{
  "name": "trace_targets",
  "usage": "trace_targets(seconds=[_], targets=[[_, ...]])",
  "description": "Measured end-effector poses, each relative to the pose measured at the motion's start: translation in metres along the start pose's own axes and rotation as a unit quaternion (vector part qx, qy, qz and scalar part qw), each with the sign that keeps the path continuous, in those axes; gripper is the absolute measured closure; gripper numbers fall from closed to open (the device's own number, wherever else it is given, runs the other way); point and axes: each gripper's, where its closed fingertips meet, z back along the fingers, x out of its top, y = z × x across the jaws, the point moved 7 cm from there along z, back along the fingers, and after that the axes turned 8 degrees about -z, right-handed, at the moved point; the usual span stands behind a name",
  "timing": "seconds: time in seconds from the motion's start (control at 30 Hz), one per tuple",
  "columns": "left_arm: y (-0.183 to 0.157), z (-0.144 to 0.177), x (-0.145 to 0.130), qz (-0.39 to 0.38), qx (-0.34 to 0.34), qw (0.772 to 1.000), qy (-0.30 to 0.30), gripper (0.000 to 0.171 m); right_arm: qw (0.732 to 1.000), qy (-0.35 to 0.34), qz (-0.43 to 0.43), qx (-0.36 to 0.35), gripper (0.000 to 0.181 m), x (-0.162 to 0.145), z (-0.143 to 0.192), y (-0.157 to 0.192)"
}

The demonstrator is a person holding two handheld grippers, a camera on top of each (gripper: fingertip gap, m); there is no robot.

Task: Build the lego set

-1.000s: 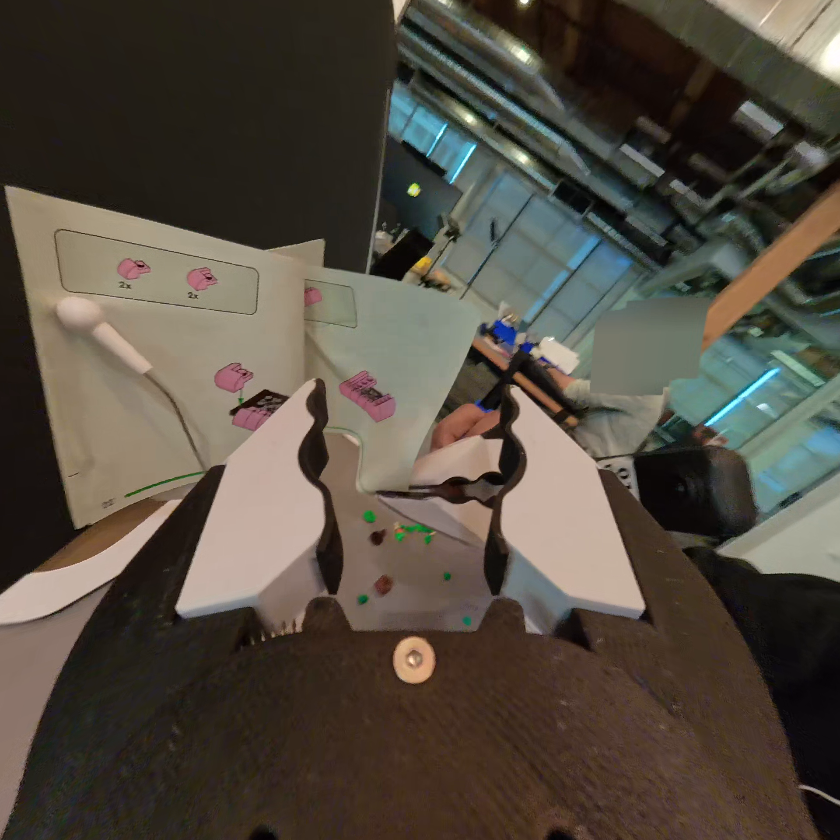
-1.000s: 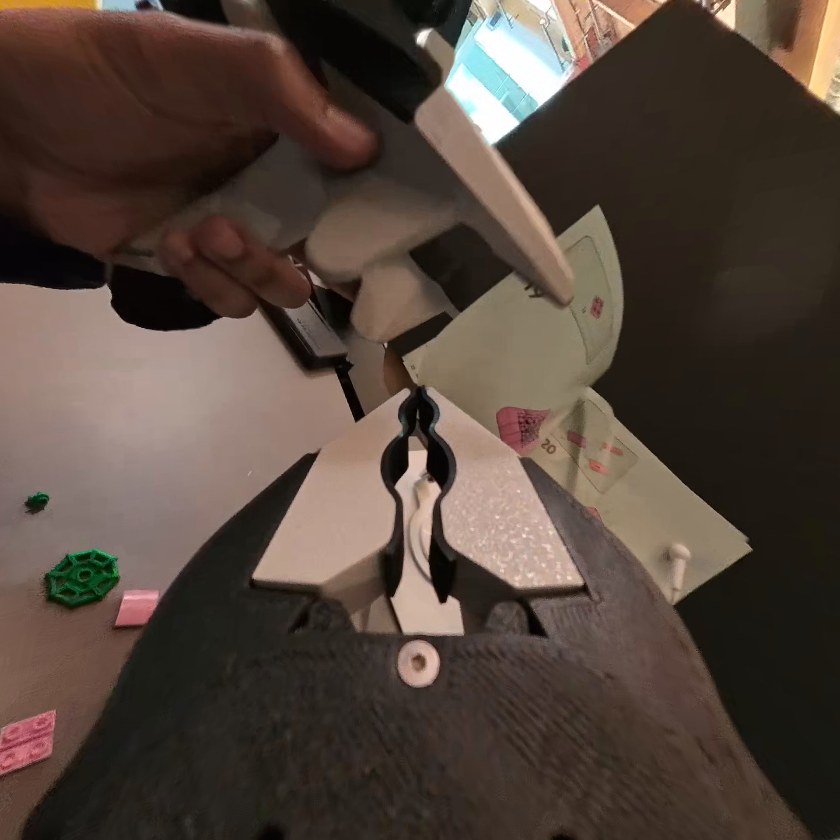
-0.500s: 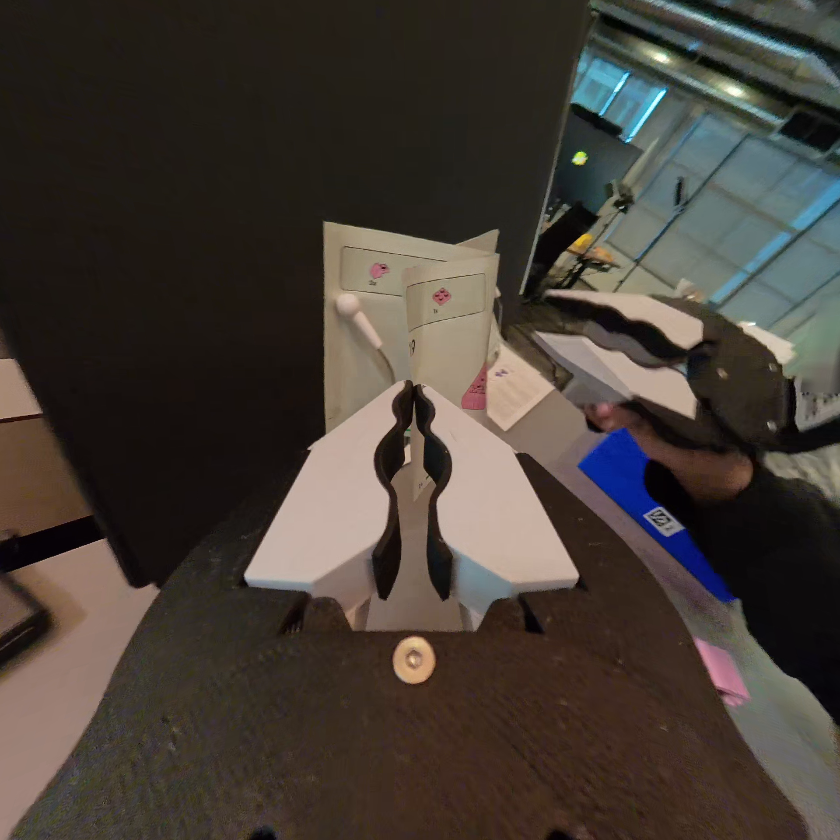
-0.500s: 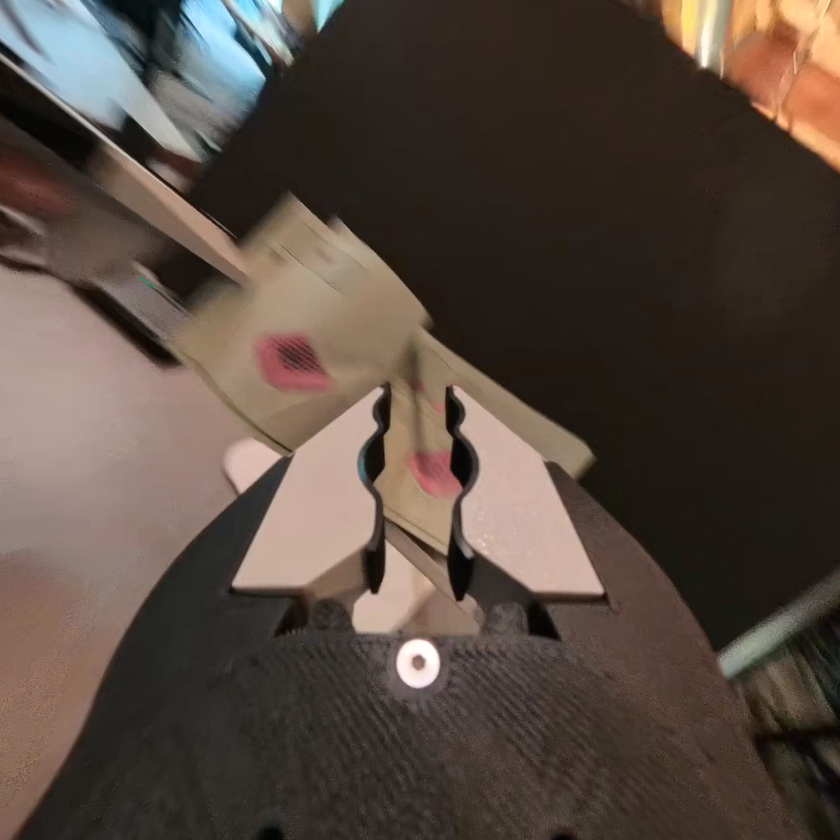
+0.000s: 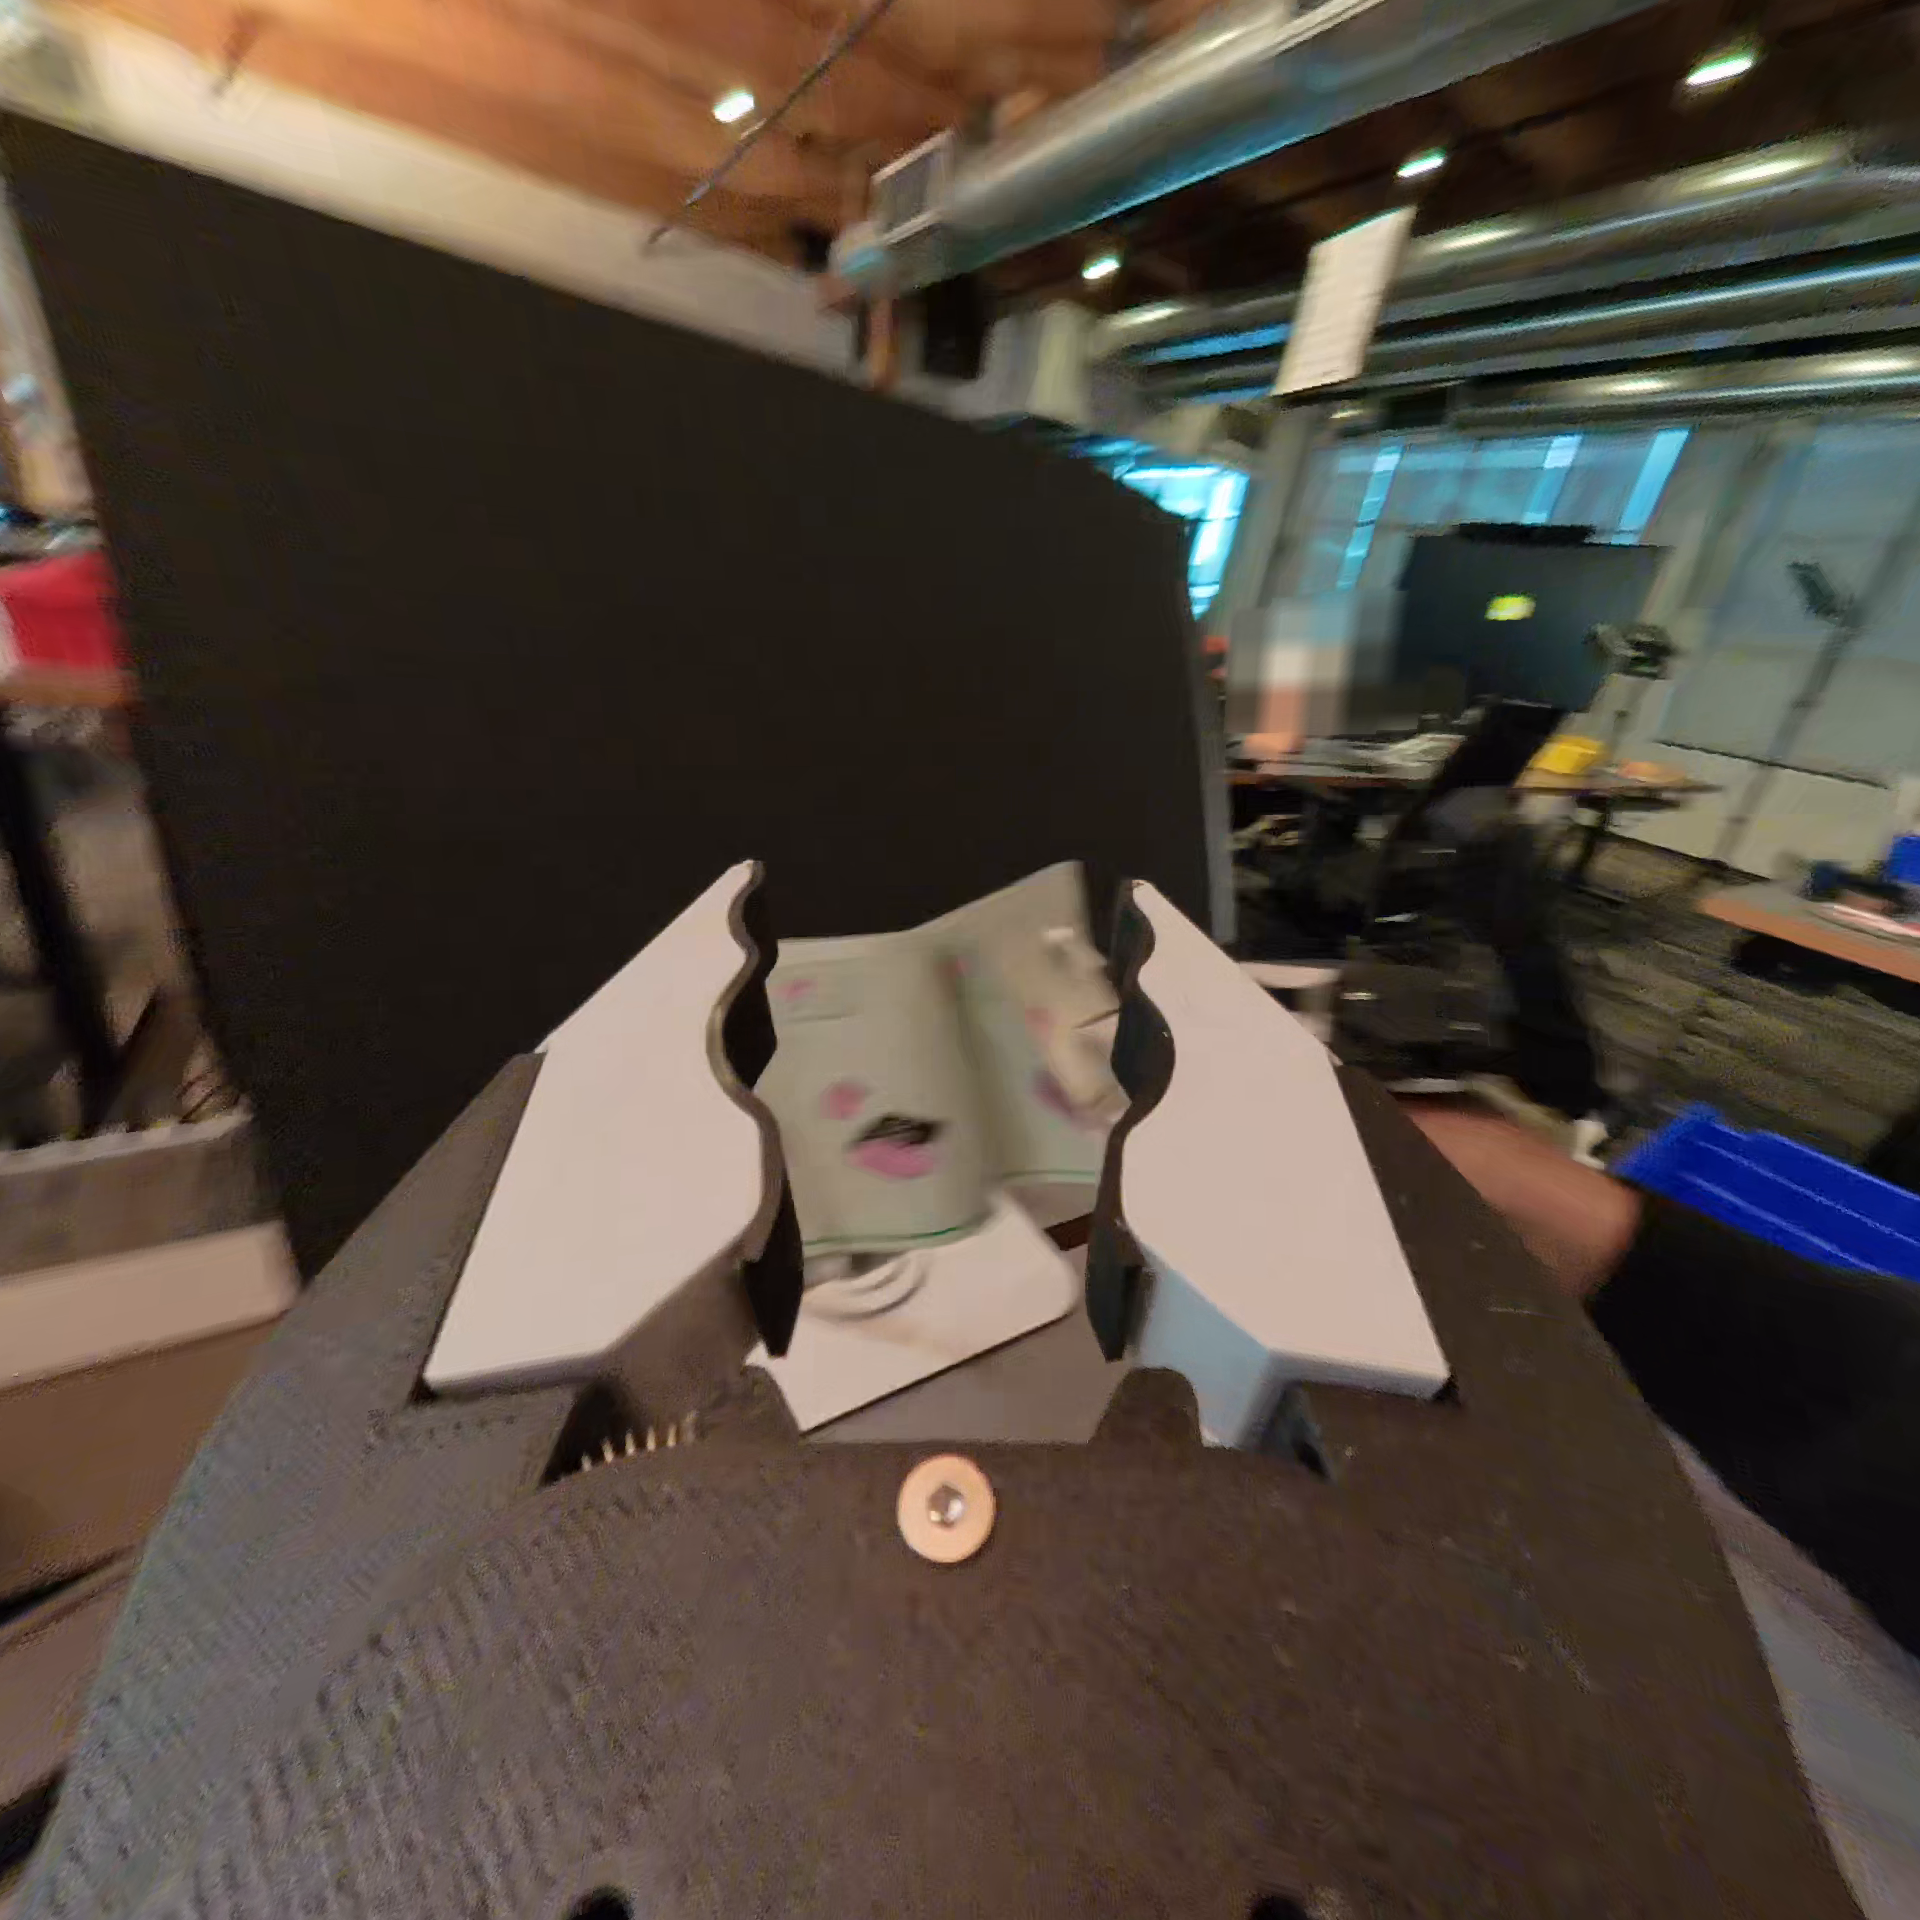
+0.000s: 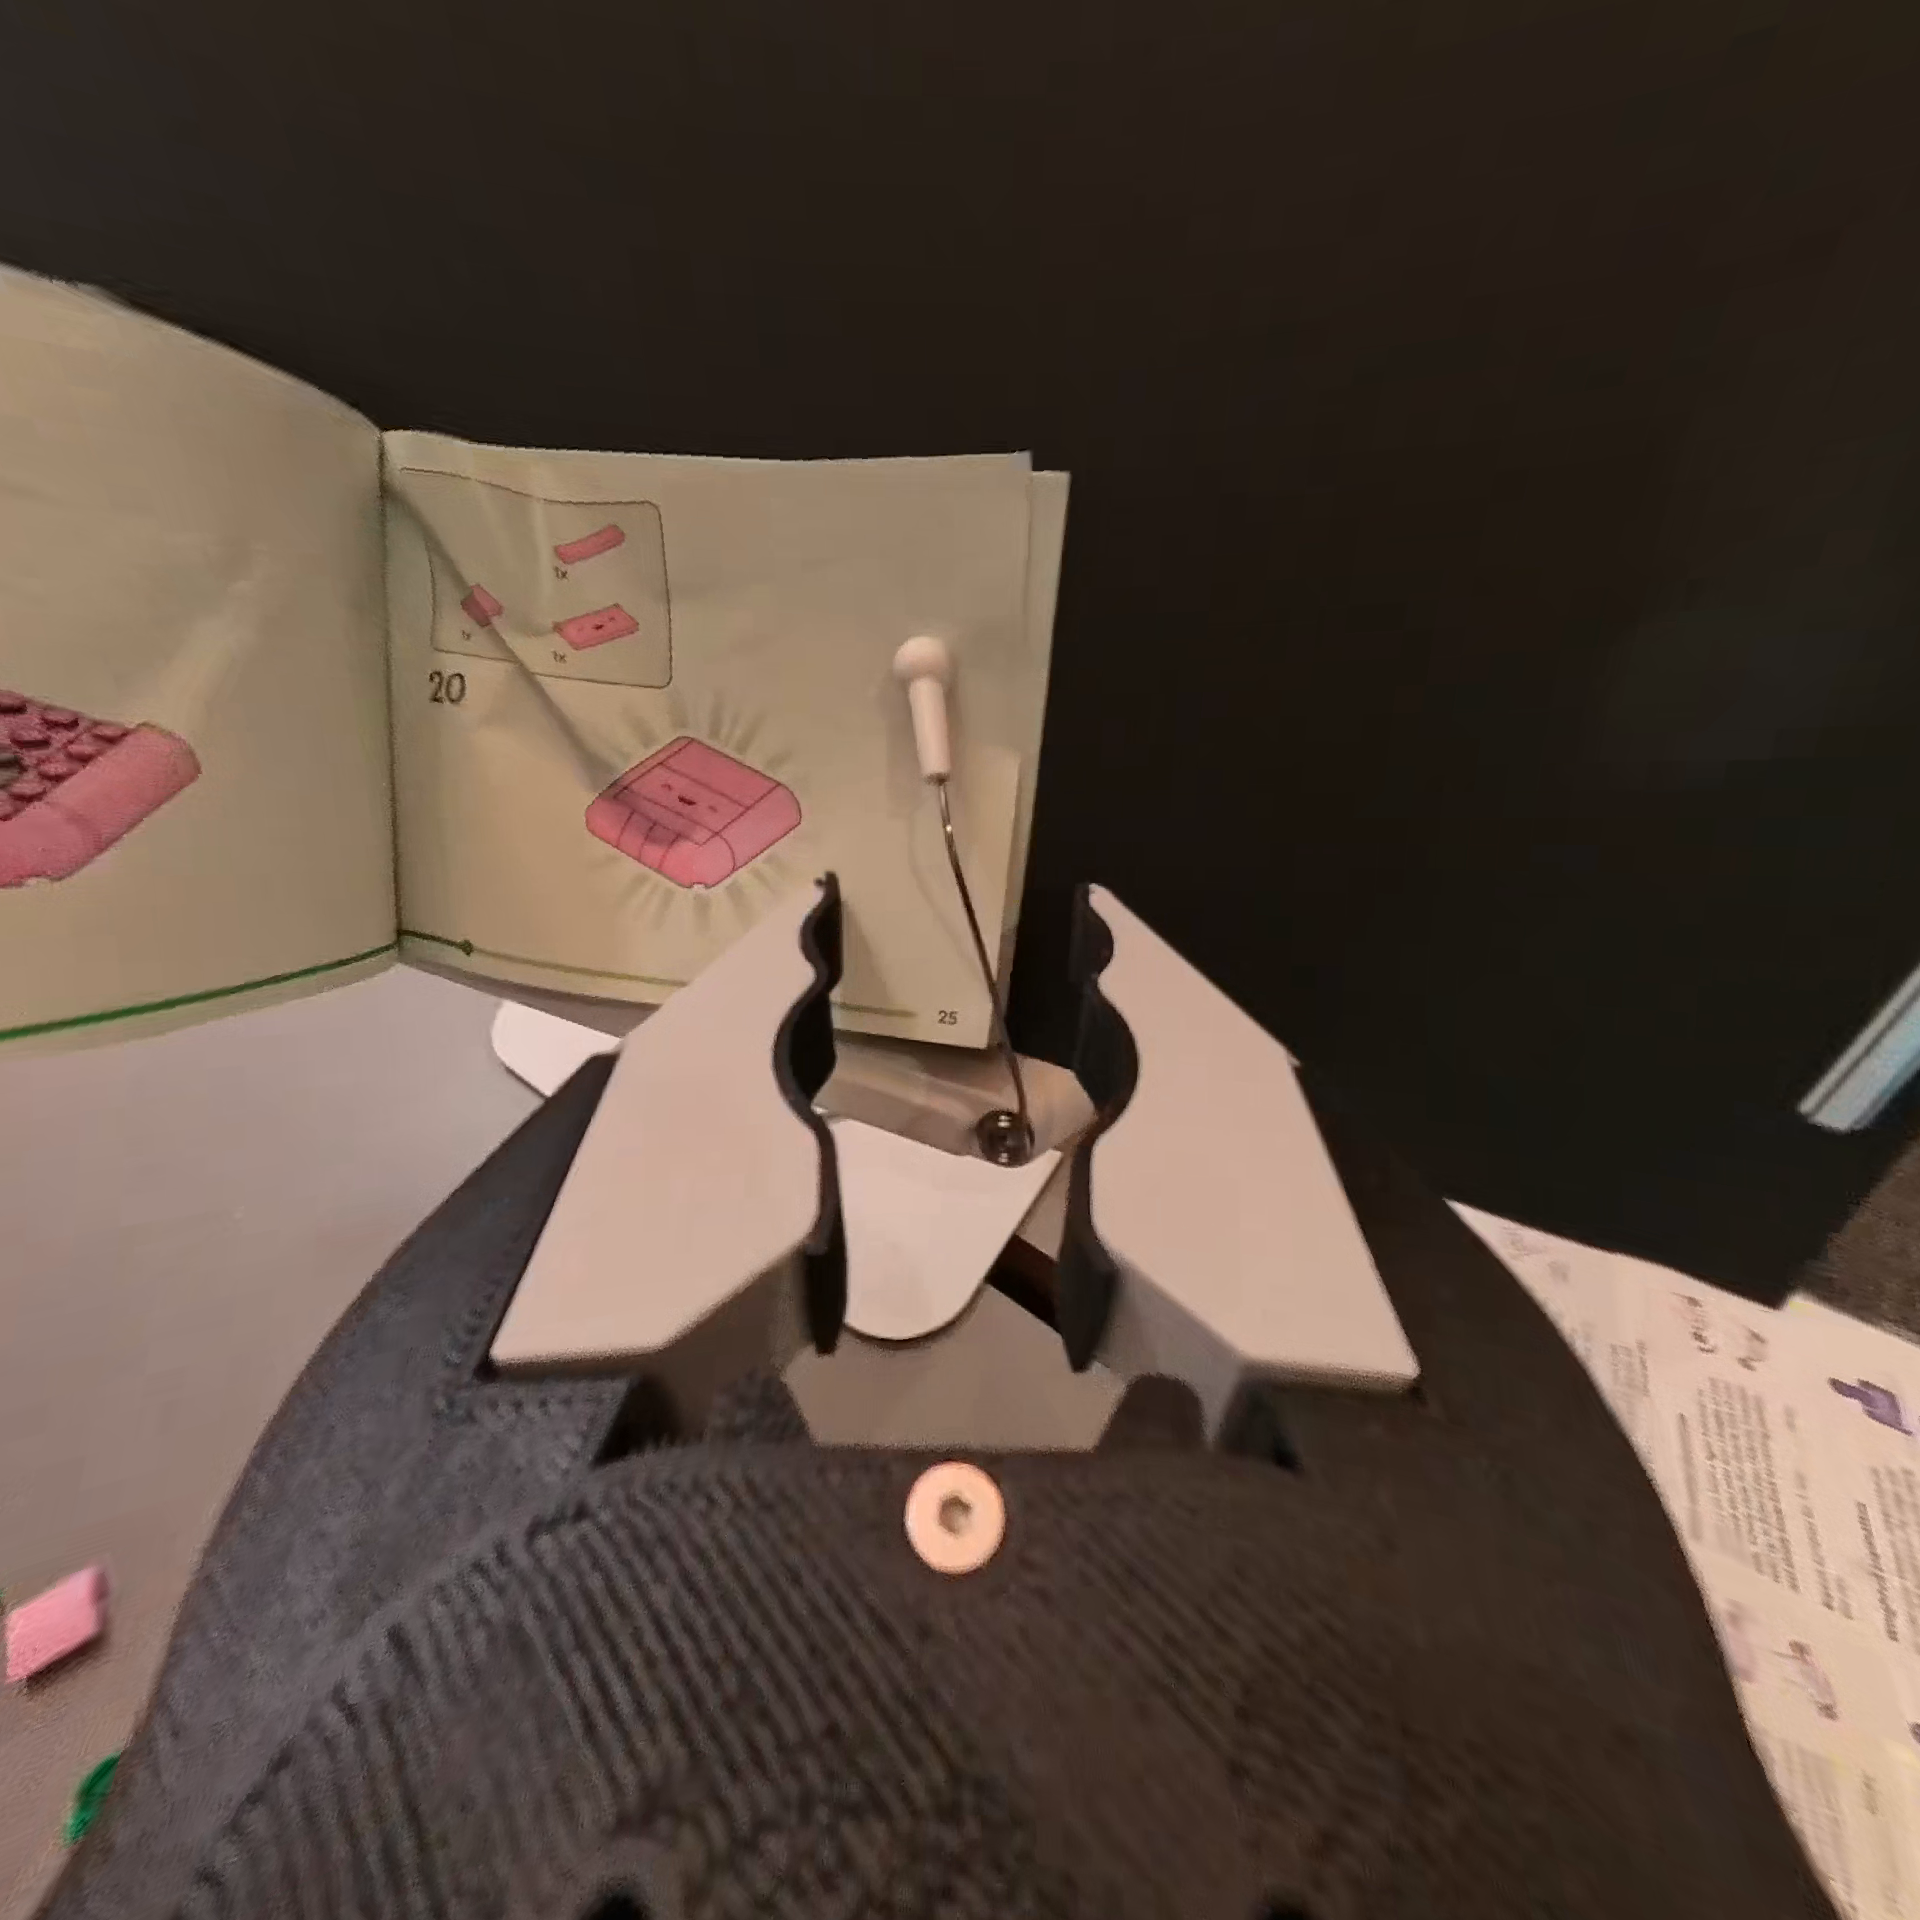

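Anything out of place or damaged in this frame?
Mostly tidy. The instruction booklet, propped open against the black board, has a diagonal crease across its right page. Both grippers, left and right, are open and empty.

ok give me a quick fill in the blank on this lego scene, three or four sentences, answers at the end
1. The instruction booklet stands open against a ____ panel.
2. A wire page holder with a ____ tip presses on the booklet's right-hand page.
3. The right gripper is ____, with nothing between its fingers.
4. The loose lego piece at the lower left of the right wrist view is ____.

Missing words: black; white; open; pink
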Motion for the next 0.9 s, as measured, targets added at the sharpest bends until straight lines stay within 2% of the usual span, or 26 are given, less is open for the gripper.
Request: trace_targets(seconds=[0.07,0.1,0.17,0.23,0.3,0.33,0.37,0.47,0.57,0.63,0.7,0.8,0.9], targets=[[-0.056,0.000,0.006,0.005,-0.087,0.996,-0.021,0.123,0.999,0.008,0.032,-0.020,0.147,-0.002,-0.002,0.001],[-0.088,-0.004,0.000,0.028,-0.141,0.989,-0.017,0.124,0.998,0.008,0.054,-0.038,0.152,-0.003,-0.002,0.000],[-0.143,-0.023,-0.028,0.065,-0.224,0.972,0.036,0.127,0.992,0.009,0.097,-0.075,0.163,-0.003,-0.003,0.000],[-0.168,-0.051,-0.062,0.071,-0.225,0.966,0.108,0.127,0.988,0.009,0.128,-0.082,0.181,-0.002,-0.004,0.005],[-0.169,-0.074,-0.084,0.081,-0.204,0.965,0.144,0.127,0.986,0.006,0.144,-0.088,0.181,-0.003,-0.003,0.006],[-0.164,-0.083,-0.091,0.080,-0.197,0.964,0.159,0.137,0.985,0.004,0.146,-0.089,0.181,-0.003,-0.002,0.005],[-0.160,-0.087,-0.093,0.089,-0.211,0.960,0.160,0.149,0.986,0.002,0.140,-0.089,0.181,-0.003,-0.001,0.003],[-0.158,-0.088,-0.090,0.124,-0.250,0.945,0.172,0.151,0.989,-0.005,0.126,-0.081,0.181,-0.003,0.001,0.004],[-0.156,-0.079,-0.087,0.082,-0.224,0.959,0.150,0.154,0.989,-0.036,0.128,-0.060,0.181,0.001,0.005,0.005],[-0.146,-0.070,-0.086,0.054,-0.181,0.975,0.120,0.150,0.989,-0.065,0.131,-0.037,0.181,0.005,0.014,0.006],[-0.136,-0.066,-0.094,0.031,-0.138,0.982,0.123,0.146,0.983,-0.109,0.146,-0.002,0.181,0.013,0.026,0.014],[-0.132,-0.072,-0.116,0.028,-0.129,0.975,0.181,0.139,0.980,-0.086,0.179,0.009,0.181,0.016,0.030,0.021],[-0.128,-0.076,-0.119,0.044,-0.120,0.976,0.178,0.139,0.978,-0.085,0.191,0.029,0.181,0.012,0.029,0.030]])
